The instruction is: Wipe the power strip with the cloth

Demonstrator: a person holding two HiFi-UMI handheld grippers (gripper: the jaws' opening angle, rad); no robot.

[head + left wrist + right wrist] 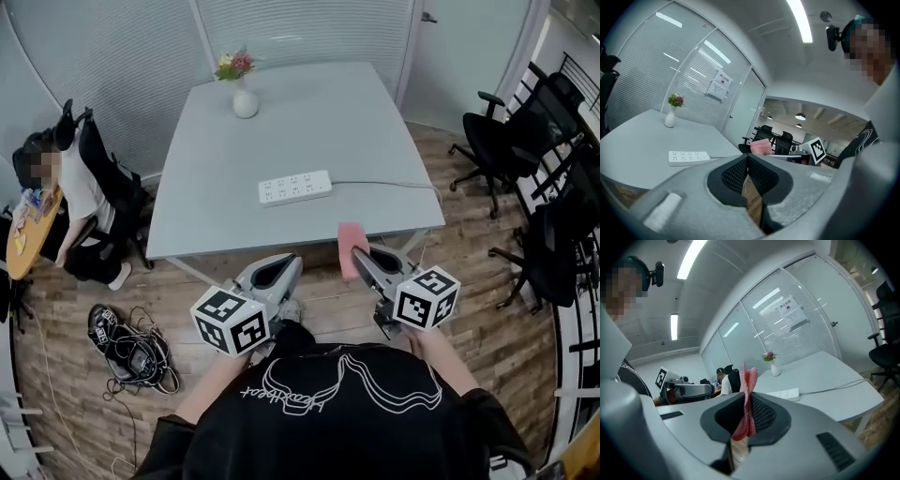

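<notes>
The fingers [761, 416] of the right gripper [359, 261] are seen clamped on a folded pink cloth [351, 246], whose upper edge is pushed out past the fingertips. The fingers [733, 176] of the left gripper [281, 268] are closed together with nothing held between them. The white power strip [295, 187] is shown lying flat on the grey table [309, 112], ahead of both pairs of fingertips and well apart from them. A vase of flowers [245, 94] is placed farther beyond.
</notes>
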